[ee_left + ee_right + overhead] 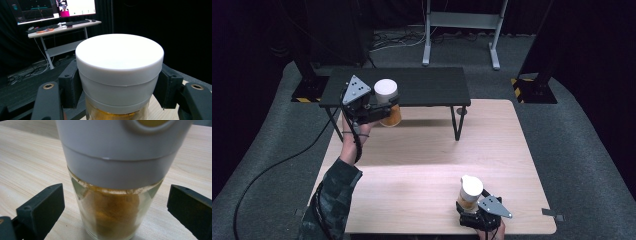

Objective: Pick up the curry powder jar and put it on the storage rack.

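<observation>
gripping a white-lidded spice jar (pixel 387 101) by its lid, the left gripper (pixel 377 107) is holding it beside the black shelf (pixel 427 85); the right gripper (pixel 476 207) jaws are standing open around a second jar (pixel 471 192) on the counter (pixel 422 165).

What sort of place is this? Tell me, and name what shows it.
Most likely a recording lab or studio rather than a kitchen. Black curtains close in the space, the wooden table stands on grey carpet, and the left gripper view shows a desk with lit monitors and a keyboard.
</observation>
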`<state>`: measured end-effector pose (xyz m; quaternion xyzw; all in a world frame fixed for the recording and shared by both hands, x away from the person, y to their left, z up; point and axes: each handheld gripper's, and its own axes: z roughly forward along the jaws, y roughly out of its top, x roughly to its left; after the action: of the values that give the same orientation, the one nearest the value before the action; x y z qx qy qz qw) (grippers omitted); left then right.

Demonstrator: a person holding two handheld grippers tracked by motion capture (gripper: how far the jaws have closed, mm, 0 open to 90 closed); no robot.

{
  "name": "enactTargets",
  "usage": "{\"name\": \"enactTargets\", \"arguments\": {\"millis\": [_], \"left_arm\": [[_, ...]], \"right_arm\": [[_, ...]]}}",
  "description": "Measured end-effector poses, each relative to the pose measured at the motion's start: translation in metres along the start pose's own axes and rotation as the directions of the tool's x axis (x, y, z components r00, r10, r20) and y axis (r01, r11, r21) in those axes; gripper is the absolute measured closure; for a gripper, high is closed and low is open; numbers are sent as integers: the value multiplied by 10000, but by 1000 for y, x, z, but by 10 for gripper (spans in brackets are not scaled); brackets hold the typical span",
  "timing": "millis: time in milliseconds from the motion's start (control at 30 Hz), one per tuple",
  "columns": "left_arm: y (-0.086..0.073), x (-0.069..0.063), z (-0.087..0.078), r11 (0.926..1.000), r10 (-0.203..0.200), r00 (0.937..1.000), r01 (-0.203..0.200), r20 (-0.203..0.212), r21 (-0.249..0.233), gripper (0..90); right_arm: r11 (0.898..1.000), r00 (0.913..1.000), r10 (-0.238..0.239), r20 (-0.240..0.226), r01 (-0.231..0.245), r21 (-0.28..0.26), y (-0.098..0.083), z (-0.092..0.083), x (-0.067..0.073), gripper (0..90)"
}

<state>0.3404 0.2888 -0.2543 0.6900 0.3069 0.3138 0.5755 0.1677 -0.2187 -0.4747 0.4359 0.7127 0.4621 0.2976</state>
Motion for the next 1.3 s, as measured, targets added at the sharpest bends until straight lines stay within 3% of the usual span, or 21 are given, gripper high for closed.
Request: {"name": "enactTargets", "arguments": {"millis": [500,867,1300], "left_arm": [[7,2,18,10000,-58,9997,58,246,-11,333],[18,3,25,10000,34,9998,-33,187,-28,333],[23,9,36,9999,-132,9999,132,-6,94,333]], "right_arm": [[10000,10000,-49,-27,49,61,1,0,0,0],[10000,10000,-48,-24,48,63,1,0,0,0],[10000,10000,-42,-16,42,53,1,0,0,0]]}}
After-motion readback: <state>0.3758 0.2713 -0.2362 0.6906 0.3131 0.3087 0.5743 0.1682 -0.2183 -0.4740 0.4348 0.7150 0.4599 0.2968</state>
